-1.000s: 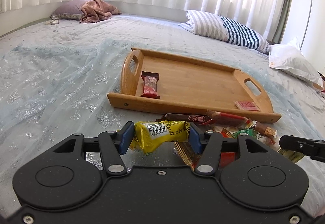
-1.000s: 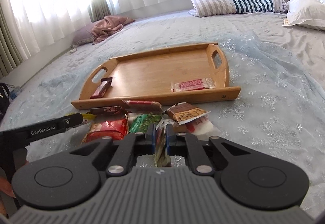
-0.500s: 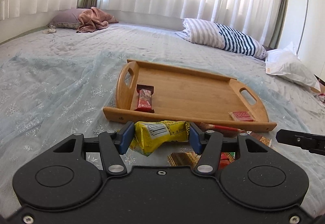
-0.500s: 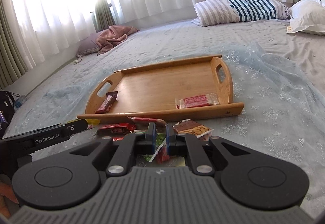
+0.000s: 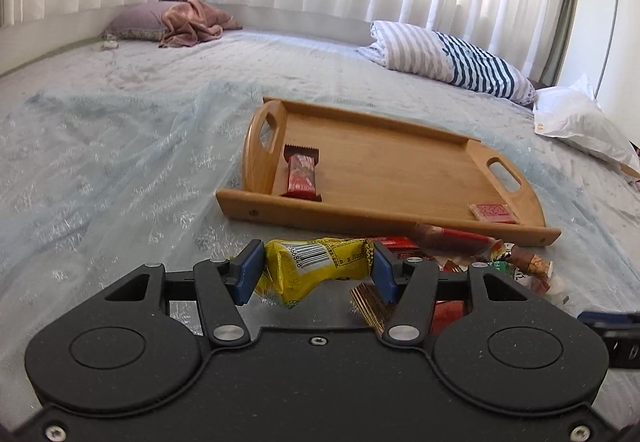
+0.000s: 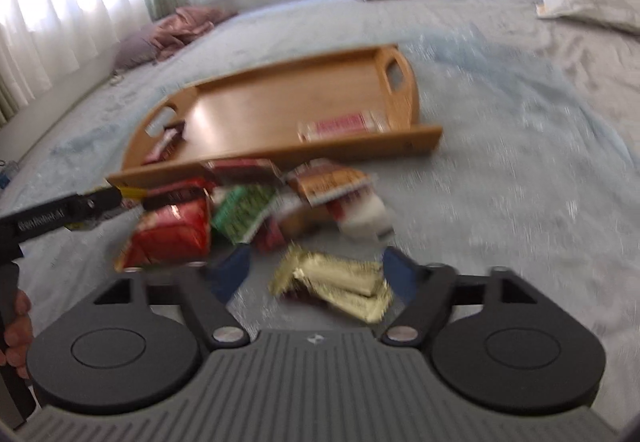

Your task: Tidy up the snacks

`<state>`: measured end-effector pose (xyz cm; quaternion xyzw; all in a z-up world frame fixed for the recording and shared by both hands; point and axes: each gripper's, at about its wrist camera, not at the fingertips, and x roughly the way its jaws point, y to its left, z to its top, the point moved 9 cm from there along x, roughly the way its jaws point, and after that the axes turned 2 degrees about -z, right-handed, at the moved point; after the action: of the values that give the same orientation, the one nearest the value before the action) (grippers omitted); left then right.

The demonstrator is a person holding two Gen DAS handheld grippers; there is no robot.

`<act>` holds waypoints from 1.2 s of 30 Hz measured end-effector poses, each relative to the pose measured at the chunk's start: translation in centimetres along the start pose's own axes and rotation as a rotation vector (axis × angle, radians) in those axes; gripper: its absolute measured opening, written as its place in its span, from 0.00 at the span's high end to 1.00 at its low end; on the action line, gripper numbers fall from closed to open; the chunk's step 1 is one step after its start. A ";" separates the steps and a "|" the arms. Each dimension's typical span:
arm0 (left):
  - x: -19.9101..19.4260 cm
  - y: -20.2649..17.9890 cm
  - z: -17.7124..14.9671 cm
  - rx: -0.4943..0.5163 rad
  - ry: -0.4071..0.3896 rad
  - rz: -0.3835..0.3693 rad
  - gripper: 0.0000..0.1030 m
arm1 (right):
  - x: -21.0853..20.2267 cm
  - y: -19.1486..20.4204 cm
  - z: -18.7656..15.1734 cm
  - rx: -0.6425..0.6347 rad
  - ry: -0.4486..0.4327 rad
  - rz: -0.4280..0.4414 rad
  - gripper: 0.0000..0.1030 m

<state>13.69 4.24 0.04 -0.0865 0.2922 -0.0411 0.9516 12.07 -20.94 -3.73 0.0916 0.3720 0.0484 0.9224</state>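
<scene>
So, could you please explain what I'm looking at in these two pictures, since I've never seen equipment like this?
There is no robot here: a person holds a hand-held two-finger gripper in each hand, and each gripper has a wide-angle camera looking forward along its fingers. The black shape at the bottom of each picture is the gripper itself.

One picture is from the left gripper, which is clamped on a yellow snack packet. The other, blurred picture is from the right gripper; its jaws have just been opening and now stand wide, with a gold-wrapped snack lying between them, not gripped.

Everything sits on a bed. A wooden tray holds a red bar at one end and a small red packet at the other. A pile of loose snacks lies in front of it.
</scene>
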 end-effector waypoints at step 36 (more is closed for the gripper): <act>0.7 -0.8 0.2 0.049 0.010 -0.025 0.47 | 0.1 -0.5 -0.7 0.004 -0.062 -0.153 0.38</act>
<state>14.35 3.38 -0.06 -0.0666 0.2949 -0.0606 0.9513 11.72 -21.34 -4.41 0.0662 0.3492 -0.0258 0.9344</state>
